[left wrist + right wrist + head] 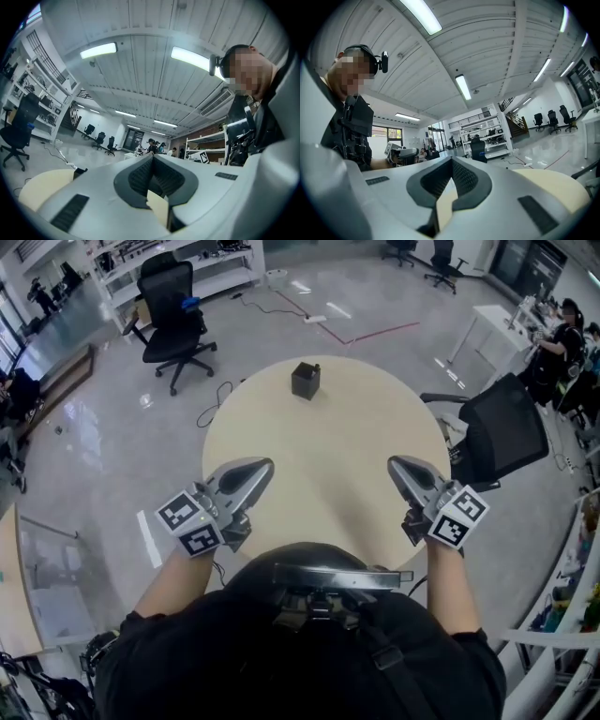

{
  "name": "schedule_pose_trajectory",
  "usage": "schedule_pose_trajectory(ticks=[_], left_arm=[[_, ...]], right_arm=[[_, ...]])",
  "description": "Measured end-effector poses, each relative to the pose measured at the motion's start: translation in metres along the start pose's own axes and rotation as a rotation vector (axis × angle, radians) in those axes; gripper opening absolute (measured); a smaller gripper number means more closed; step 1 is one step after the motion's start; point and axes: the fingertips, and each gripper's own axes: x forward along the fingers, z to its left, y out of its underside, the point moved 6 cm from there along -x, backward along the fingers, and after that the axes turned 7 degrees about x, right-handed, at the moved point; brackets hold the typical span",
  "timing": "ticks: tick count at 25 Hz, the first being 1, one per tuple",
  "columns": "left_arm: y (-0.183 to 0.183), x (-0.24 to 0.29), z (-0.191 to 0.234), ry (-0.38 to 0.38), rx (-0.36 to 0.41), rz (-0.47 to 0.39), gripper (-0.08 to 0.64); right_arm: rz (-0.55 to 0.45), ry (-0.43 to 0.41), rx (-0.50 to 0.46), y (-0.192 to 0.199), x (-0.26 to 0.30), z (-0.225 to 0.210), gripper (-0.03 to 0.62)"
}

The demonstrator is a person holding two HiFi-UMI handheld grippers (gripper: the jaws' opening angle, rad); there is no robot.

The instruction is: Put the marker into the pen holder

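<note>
Beige-topped round desk, bare apart from the black pen holder standing upright toward the upper centre of the head view, well apart from both tools. Found no loose marker anywhere on that top and none in either pair of jaws. Made out only a small dark end poking above the holder's upper right rim, probably the marker, though too small to call for certain. Judged the job, on that reading, as good as finished, with nothing left but to draw back; judged it otherwise as not begun, with no marker in sight to pick up. Held the left gripper at the lower left of the desk and the right gripper at the lower right, both just over the near edge, level with each other and well apart, tips aimed toward the far side and slightly inward. Saw bare forearms running back from the marker cubes toward the lower edge of the frame. Read both pairs of jaws, from the two gripper views, as pressed together at the tips with nothing pinched. Took both tools as tilted upward, going by the ceiling lights filling the upper part of each gripper view and only a sliver of desk low in each.
</note>
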Motion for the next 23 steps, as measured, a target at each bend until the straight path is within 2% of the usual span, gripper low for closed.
schedule_pose_trajectory(ticks=[7, 16, 23], left_arm=[[0.011, -0.001, 0.009, 0.002, -0.03, -0.008, -0.003], [0.017, 0.003, 0.008, -0.006, -0.041, -0.009, -0.003], [0.02, 0.002, 0.013, -0.041, -0.046, -0.013, -0.002]], right_arm=[[0.037, 0.024, -0.001, 0.003, 0.004, -0.004, 0.003], [0.049, -0.001, -0.025, -0.001, 0.012, -0.011, 0.003], [0.069, -0.034, -0.029, 0.002, 0.02, -0.019, 0.003]])
